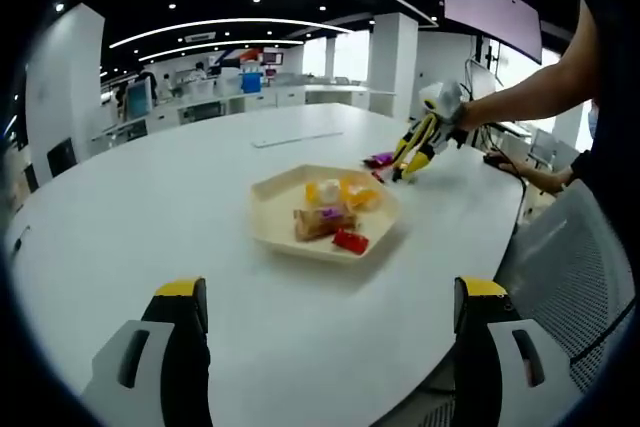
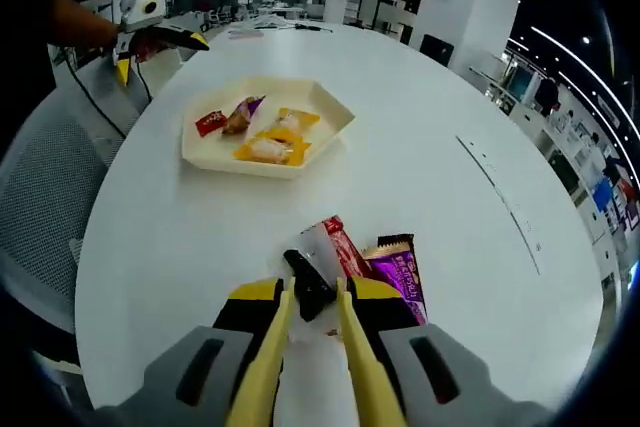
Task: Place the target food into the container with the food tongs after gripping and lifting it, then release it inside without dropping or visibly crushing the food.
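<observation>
Two yellow tong arms in R gripper (image 2: 314, 292) sit nearly closed beside red snack packet (image 2: 345, 245), grip unclear; squeeze lightly, lift straight, carry to tray (image 2: 330, 132).

A tray (image 2: 322, 134) sits on the table (image 2: 430, 217) with several wrapped snacks (image 2: 270, 137) in it. Nearer the right gripper (image 2: 312, 299), well apart from the tray, two more snack packets (image 2: 385, 262) lie side by side on the table, just beside a black clip (image 2: 308, 279) between the jaws.
</observation>
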